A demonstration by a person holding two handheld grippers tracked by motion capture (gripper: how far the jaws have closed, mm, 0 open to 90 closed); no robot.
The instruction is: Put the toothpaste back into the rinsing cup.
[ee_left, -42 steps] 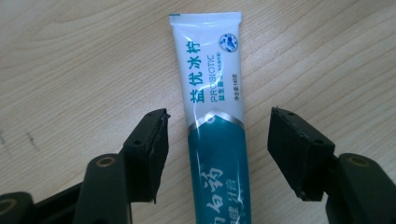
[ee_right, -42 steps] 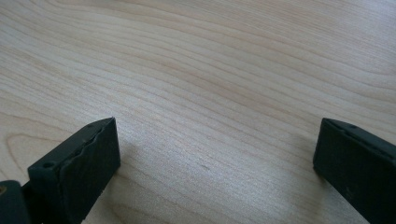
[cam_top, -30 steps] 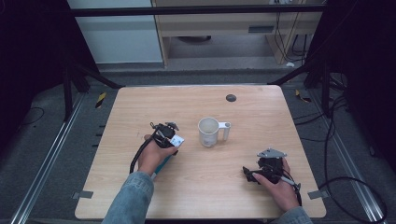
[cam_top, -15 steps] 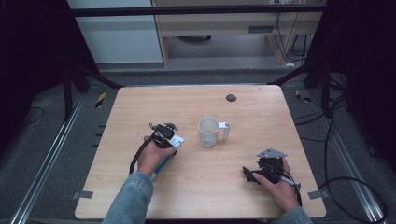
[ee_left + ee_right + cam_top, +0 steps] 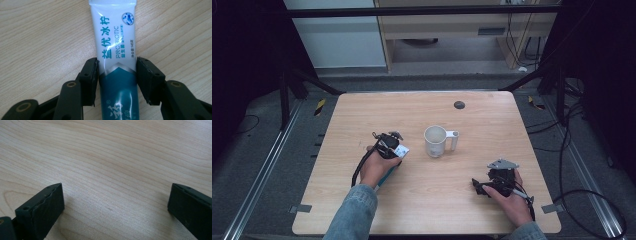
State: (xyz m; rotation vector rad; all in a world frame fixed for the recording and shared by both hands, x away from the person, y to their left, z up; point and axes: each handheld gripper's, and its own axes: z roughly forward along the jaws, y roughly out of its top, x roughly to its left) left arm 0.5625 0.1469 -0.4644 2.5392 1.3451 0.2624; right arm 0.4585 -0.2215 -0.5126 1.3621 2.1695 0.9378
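Black jaws of the right gripper stand wide apart over bare wood at the near right of the table, holding nothing. At the near left, the left gripper has its jaws closed against both sides of a toothpaste tube, white at the far end and teal toward the hand; whether the tube lies on the wood or is lifted clear cannot be told. Farther in, near the table's middle and just right of the tube, a white mug stands upright, handle to the right. Judged from this, the tube may be meant for the mug: keep the grip square and firm, tip it end-down, and enter inside the rim. A small dark disc lies beyond.
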